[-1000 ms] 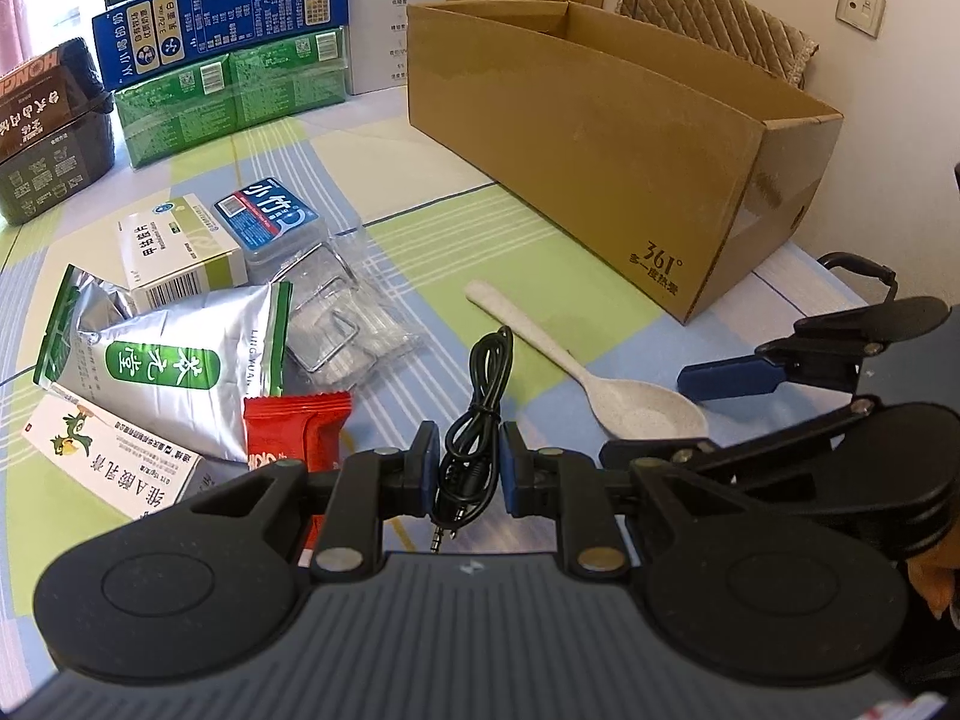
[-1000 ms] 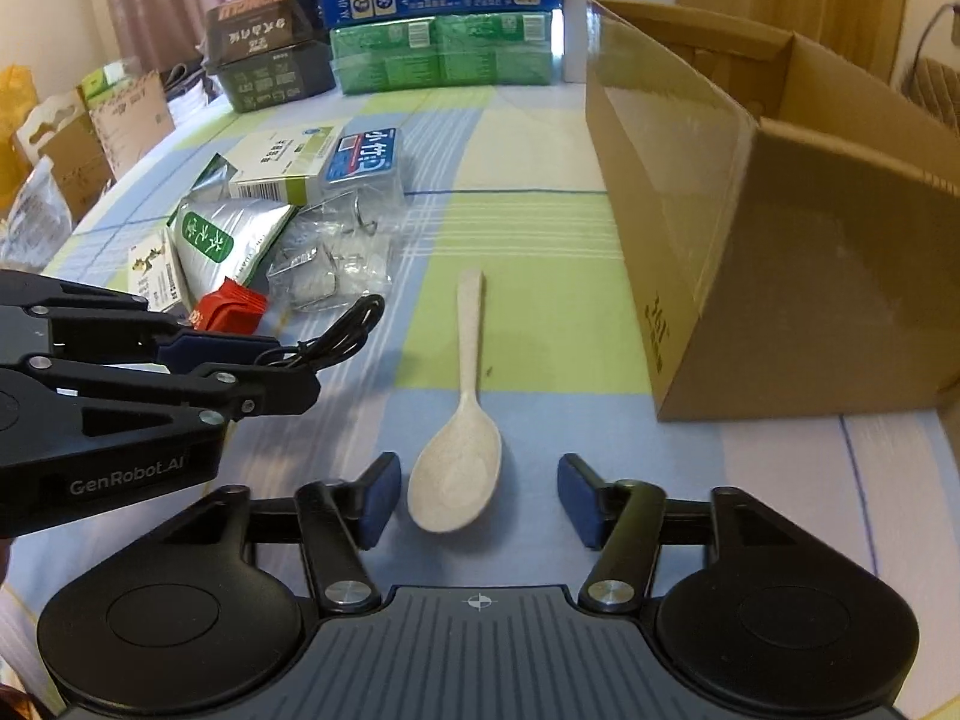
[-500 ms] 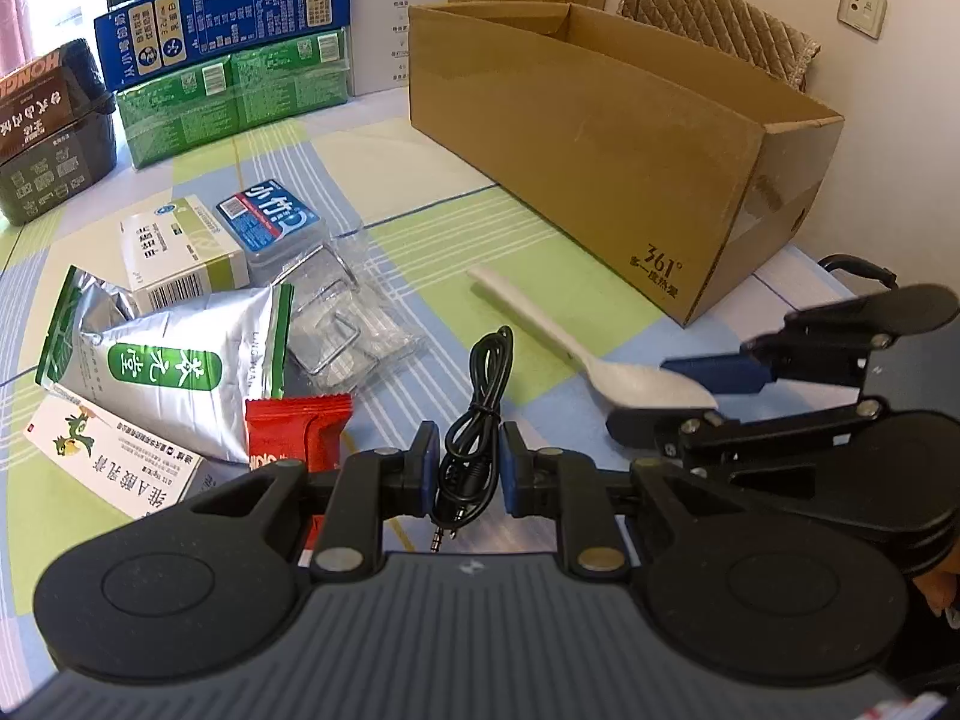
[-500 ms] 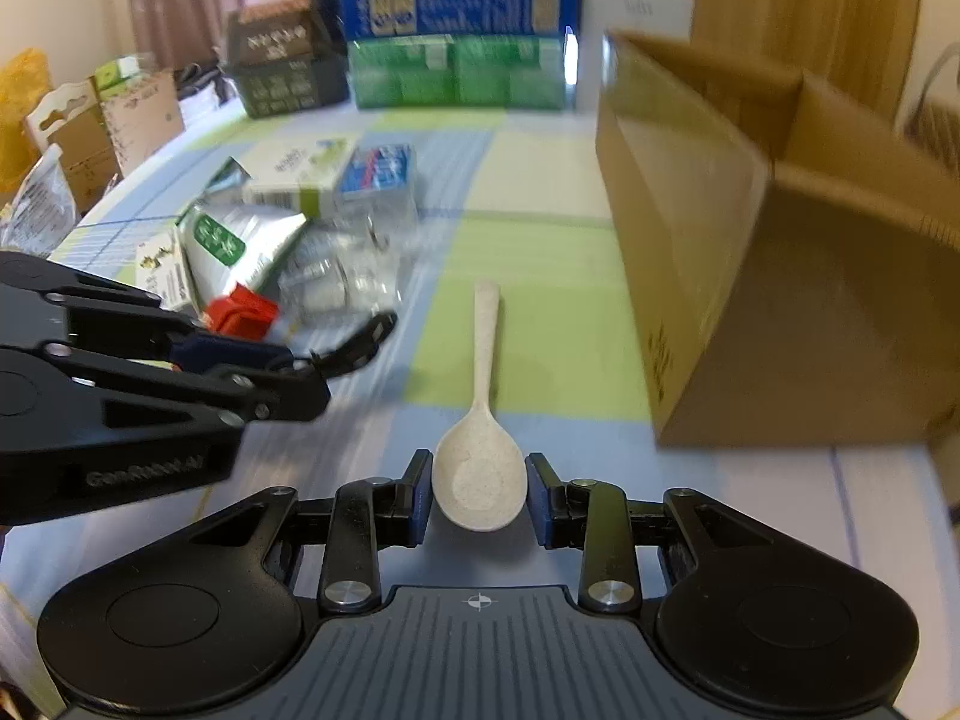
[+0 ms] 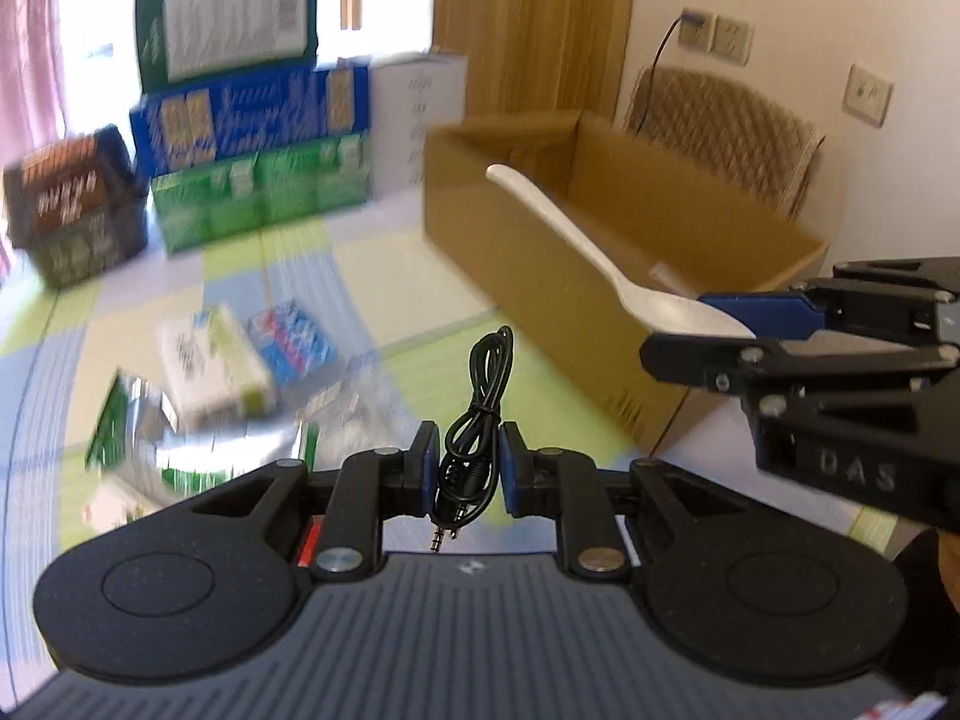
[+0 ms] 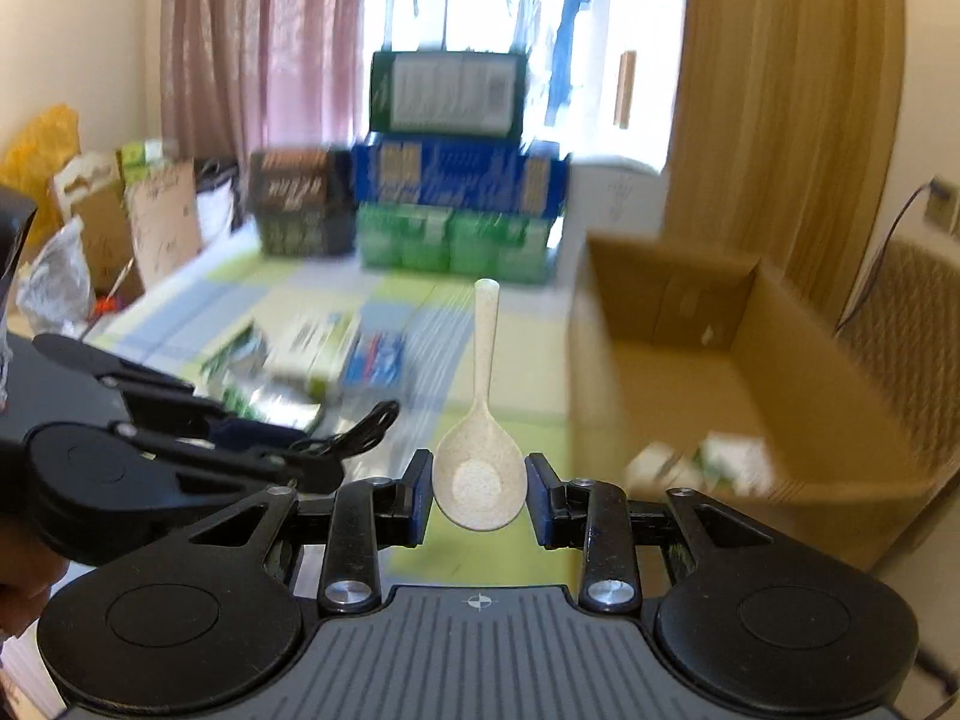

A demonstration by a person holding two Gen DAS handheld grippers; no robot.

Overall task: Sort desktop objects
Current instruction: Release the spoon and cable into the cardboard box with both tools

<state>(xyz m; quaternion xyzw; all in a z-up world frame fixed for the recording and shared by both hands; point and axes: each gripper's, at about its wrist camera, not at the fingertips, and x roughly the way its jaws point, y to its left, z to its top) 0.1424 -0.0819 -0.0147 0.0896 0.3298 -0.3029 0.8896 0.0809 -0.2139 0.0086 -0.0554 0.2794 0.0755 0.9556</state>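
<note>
Left tongs grip a coiled black audio cable; right tongs clamp a beige speckled plastic spoon.

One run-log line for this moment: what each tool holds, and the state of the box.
left tool: shut on audio cable | right tool: shut on spoon bowl | both held above table | cardboard box: open, some items inside

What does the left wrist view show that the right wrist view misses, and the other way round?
Only the left wrist view shows the cable's plugs hanging below the left hand-held gripper, shut on the cable. Only the right wrist view shows the packets inside the box and the curtain. Both show the spoon clamped by its bowl in the right hand-held gripper.
</note>
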